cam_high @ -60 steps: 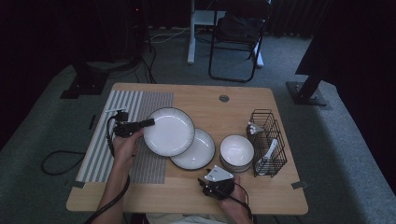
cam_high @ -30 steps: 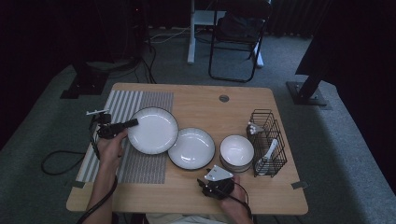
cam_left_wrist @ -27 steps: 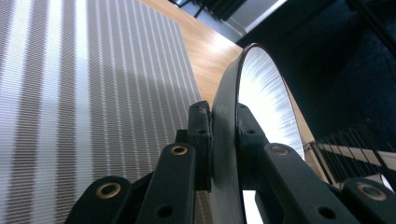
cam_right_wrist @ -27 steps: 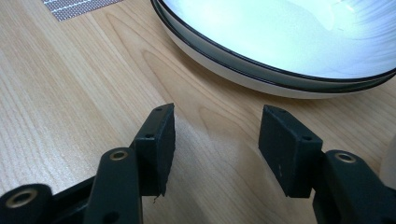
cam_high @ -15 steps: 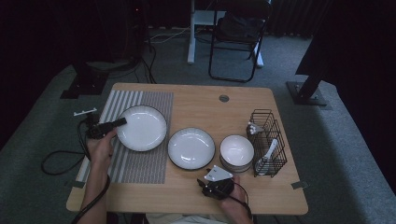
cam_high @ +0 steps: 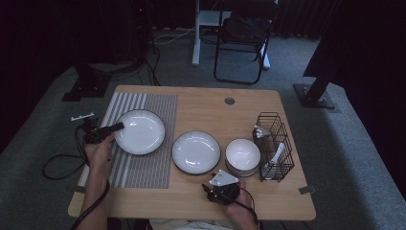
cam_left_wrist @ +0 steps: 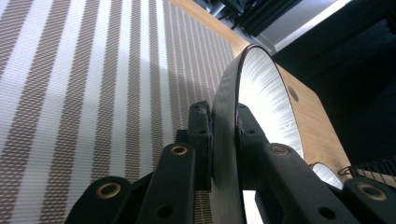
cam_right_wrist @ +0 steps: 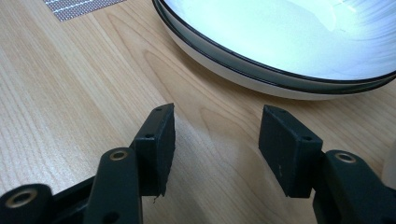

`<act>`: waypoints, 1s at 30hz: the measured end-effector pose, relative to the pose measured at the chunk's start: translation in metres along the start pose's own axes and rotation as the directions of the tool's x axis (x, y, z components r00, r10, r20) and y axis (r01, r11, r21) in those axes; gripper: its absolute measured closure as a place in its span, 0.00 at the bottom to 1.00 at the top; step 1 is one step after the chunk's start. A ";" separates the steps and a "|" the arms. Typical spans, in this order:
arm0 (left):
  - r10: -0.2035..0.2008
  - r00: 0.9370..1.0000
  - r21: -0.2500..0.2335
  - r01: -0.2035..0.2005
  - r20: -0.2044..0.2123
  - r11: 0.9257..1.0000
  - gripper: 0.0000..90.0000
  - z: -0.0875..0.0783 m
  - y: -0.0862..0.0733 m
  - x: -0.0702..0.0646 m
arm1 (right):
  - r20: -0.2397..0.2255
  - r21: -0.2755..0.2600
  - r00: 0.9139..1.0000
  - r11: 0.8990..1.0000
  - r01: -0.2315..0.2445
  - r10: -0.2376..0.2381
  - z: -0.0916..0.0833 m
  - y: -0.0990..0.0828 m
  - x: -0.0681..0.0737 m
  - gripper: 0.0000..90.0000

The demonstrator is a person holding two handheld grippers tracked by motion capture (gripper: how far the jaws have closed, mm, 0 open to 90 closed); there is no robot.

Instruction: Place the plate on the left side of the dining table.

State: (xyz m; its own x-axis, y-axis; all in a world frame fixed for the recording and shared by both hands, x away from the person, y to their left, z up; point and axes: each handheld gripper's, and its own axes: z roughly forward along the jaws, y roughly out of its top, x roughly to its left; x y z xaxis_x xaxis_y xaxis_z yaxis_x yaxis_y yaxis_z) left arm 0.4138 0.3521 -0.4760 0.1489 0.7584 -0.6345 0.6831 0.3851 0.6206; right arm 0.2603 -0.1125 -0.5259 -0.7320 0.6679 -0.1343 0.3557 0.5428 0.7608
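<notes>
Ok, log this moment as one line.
left gripper: shut on black-rimmed white plate | over striped placemat | right gripper: open, idle on wooden table

I see bare wooden tabletop [cam_high: 201, 108] open across the upper middle of the high view. At right, a black wire rack [cam_high: 274, 145] and stacked white bowls [cam_high: 242, 155] crowd together; a black-rimmed white plate [cam_high: 196, 152] blocks the centre.
</notes>
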 end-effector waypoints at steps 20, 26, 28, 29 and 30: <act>-0.053 0.997 0.009 0.054 -0.049 0.999 0.91 0.005 0.000 0.022 | 0.001 0.000 1.000 1.000 0.002 -0.002 0.000 0.000 0.001 0.50; -0.060 0.997 0.013 0.060 -0.055 0.998 0.91 0.007 -0.001 0.023 | 0.002 0.000 1.000 1.000 0.002 -0.002 0.000 0.000 0.001 0.50; -0.058 0.997 0.014 0.059 -0.056 0.998 0.91 0.007 -0.001 0.023 | 0.002 0.001 1.000 1.000 0.004 -0.004 0.000 0.000 0.001 0.50; -0.057 0.997 0.015 0.058 -0.059 0.998 0.91 0.007 -0.001 0.024 | 0.002 0.001 1.000 1.000 0.003 -0.003 0.000 0.000 0.001 0.50; -0.057 0.996 0.017 0.058 -0.062 0.998 0.91 0.008 -0.001 0.024 | 0.002 0.001 1.000 1.000 0.003 -0.003 0.000 0.000 0.001 0.50</act>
State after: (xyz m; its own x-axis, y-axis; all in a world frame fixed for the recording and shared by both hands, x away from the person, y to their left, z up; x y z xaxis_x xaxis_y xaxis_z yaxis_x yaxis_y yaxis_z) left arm 0.4223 0.3660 -0.4951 0.0657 0.7664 -0.6389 0.7023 0.4194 0.5752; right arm 0.2595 -0.1118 -0.5258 -0.7320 0.6672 -0.1379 0.3541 0.5456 0.7596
